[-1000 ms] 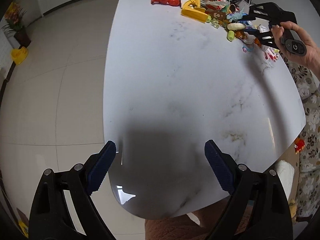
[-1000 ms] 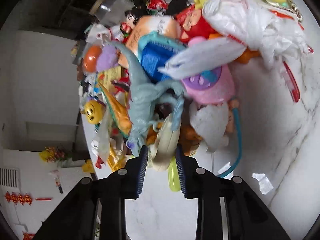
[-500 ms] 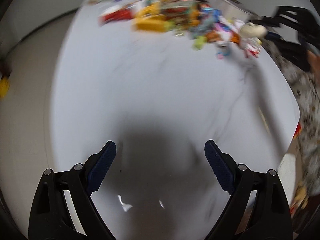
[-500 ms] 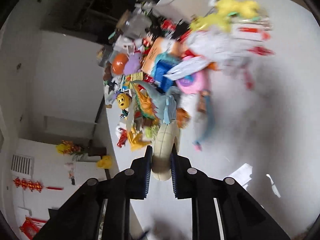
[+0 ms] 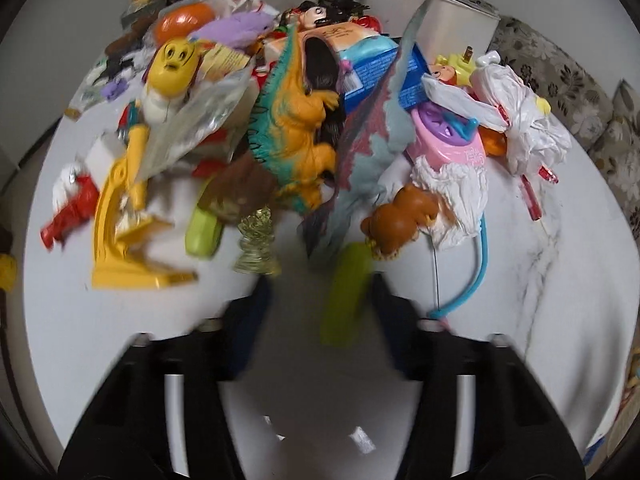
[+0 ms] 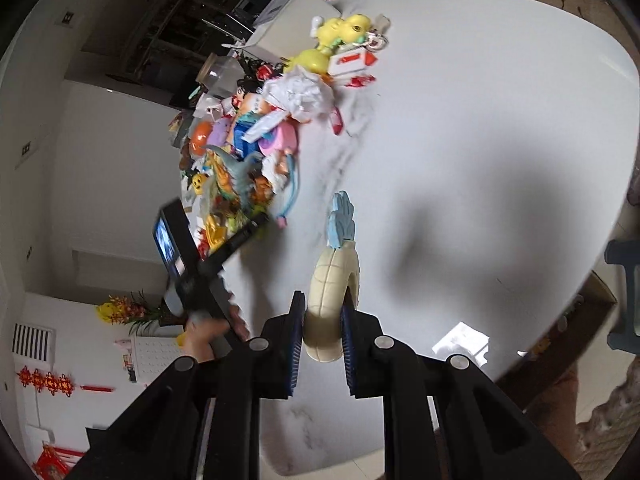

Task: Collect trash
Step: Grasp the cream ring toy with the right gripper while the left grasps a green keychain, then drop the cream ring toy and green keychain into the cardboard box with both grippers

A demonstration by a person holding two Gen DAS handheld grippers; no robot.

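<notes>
In the left wrist view a heap of toys and trash covers the white marble table (image 5: 540,280). My left gripper (image 5: 320,320) is blurred at the heap's near edge and its jaws are closing. A green stick-shaped piece (image 5: 346,292) lies between them against the right finger, and the left finger stands clear of it. Near it are a gold foil wrapper (image 5: 256,248), a crumpled white tissue (image 5: 452,188) and a white plastic bag (image 5: 516,120). My right gripper (image 6: 322,332) is shut on a cream toy with a blue crest (image 6: 332,280), held above the table away from the heap (image 6: 256,152).
An orange dinosaur (image 5: 296,120), a yellow toy microscope (image 5: 120,216), a brown bear figure (image 5: 404,220) and a pink toy (image 5: 448,144) crowd the heap. The left gripper (image 6: 240,236) and a hand (image 6: 204,340) show in the right wrist view. A patterned sofa (image 5: 560,80) stands behind the table.
My left gripper swept from the bare end of the table up to the heap and its jaws narrowed. My right gripper pulled the cream toy out of the heap and back over bare marble.
</notes>
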